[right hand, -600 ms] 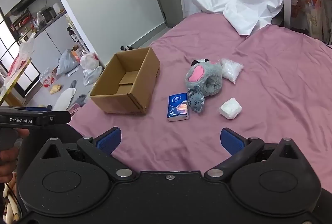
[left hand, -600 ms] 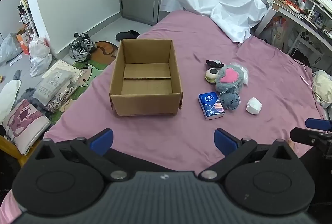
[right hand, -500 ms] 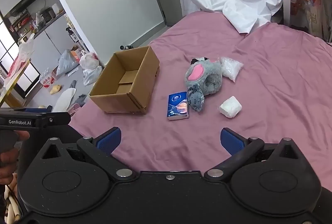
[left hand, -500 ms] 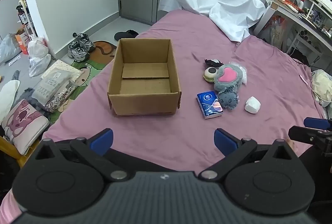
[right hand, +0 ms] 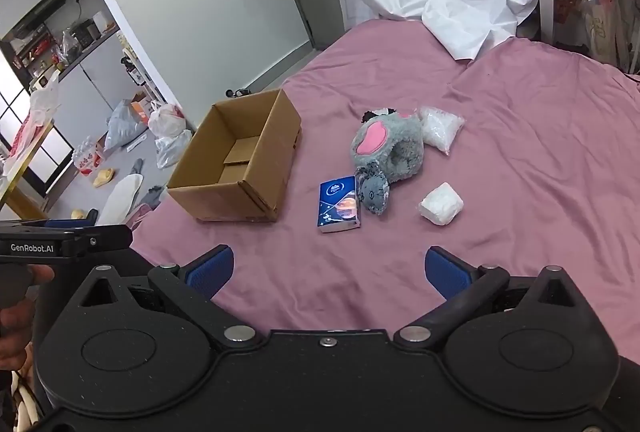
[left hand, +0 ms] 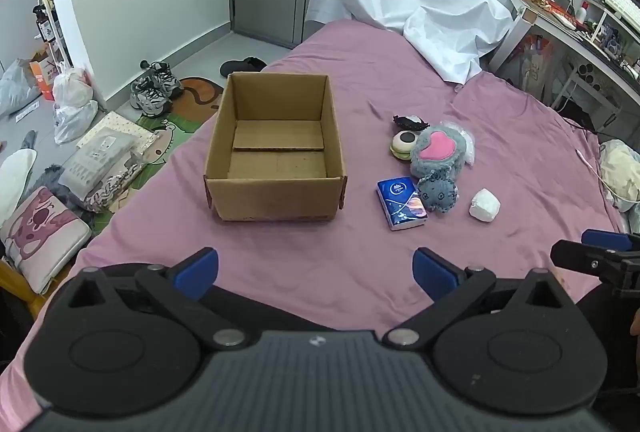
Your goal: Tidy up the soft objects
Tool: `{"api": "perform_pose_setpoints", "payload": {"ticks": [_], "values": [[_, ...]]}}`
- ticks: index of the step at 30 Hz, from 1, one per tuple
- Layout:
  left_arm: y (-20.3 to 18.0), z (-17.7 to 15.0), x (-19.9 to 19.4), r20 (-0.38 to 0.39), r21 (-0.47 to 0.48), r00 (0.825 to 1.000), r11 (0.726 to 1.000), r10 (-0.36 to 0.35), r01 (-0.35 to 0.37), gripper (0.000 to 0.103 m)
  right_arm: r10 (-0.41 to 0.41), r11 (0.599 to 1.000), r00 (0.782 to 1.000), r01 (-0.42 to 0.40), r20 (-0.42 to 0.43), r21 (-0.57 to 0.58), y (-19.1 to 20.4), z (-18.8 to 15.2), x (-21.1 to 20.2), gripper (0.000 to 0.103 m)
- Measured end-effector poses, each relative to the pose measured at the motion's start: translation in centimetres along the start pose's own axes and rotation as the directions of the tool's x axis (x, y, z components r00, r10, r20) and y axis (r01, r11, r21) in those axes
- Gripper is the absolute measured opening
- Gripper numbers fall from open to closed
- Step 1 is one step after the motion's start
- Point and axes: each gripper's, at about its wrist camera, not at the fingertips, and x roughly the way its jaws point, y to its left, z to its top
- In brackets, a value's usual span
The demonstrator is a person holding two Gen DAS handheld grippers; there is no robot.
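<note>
From your left wrist camera, your left claw (left hand: 315, 270) hangs low over the near edge of the bed (left hand: 520, 135), its blue fingers spread wide with nothing between them, aimed at the cardboard box (left hand: 276, 147). The box sits open side up and empty, its long axis running straight away from you. To the right of the box lies a cluster of soft things: a blue tissue pack (left hand: 401, 203) with its long axis pointing away and slightly left, a small gray plush (left hand: 438, 191) touching it, a larger gray plush with a pink heart (left hand: 438, 151) just behind, and a white wad (left hand: 485, 205) farther right of the box. Your right claw (left hand: 596, 256) pokes in at the right edge; from here you cannot tell its state.

From your right wrist camera, your right claw (right hand: 328, 274) is likewise spread wide and empty, held level above the bed and pointing at the tissue pack (right hand: 339, 204), which lies just right of the box (right hand: 240, 159). A clear bag of white filling (right hand: 440, 127) rests beyond the heart plush (right hand: 390, 147).
</note>
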Motion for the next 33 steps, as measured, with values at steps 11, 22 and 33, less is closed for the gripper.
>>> {"api": "perform_pose_setpoints", "payload": {"ticks": [11,22,33], "values": [[0.17,-0.20,0.09,-0.001,-0.005,1.000,1.000,0.000,0.000,0.103,0.006,1.000,1.000,-0.006,-0.001,-0.002,-0.07,-0.03,-0.06,0.103],[0.19,-0.48,0.07,-0.001,-0.007,1.000,1.000,-0.002,0.002,0.103,0.006,1.000,1.000,-0.006,0.001,-0.002,-0.06,-0.01,-0.05,0.103],[0.13,-0.56,-0.15,0.005,-0.009,1.000,1.000,0.000,0.000,0.103,0.008,1.000,1.000,-0.008,0.001,-0.001,-0.06,0.00,-0.09,0.103]]}}
